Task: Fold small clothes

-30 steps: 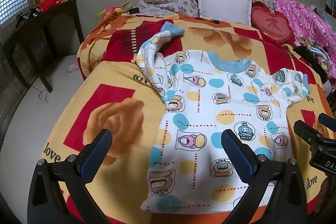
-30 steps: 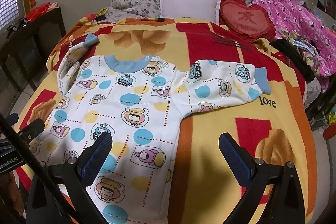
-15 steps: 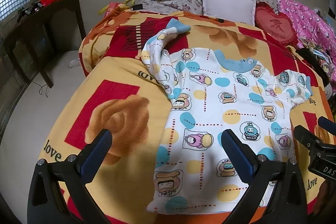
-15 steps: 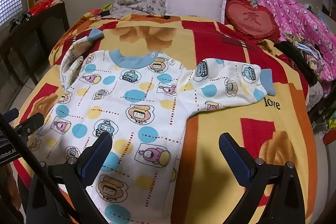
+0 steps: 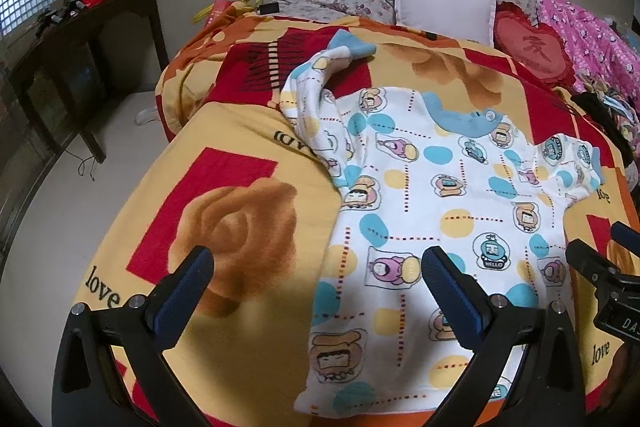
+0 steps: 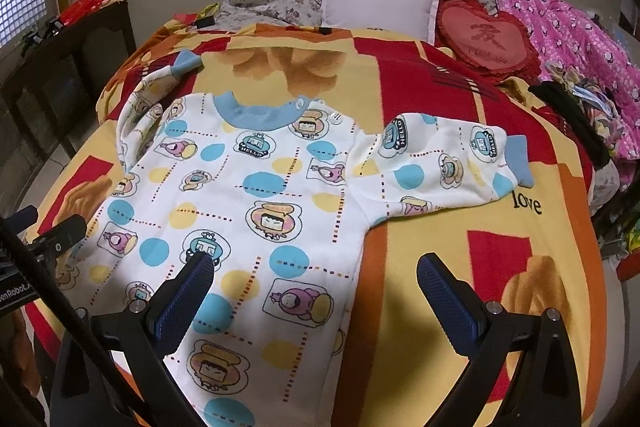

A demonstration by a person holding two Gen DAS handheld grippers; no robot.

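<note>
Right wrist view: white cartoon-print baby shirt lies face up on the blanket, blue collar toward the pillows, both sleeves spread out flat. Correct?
Not quite. In the right wrist view only the right-hand sleeve of the white cartoon-print baby shirt lies spread flat; the left-hand sleeve is bunched and twisted. The rest holds: face up on the blanket, blue collar toward the pillows.

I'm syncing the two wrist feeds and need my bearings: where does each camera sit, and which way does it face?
Left wrist: rides the left gripper, above the bed's near left edge, facing the headboard; its open fingers show, with the right gripper at the frame's edge.
Right wrist: rides the right gripper, above the near right side, facing likewise; its open fingers show.
Shared: the baby shirt, blanket, white pillow.
</note>
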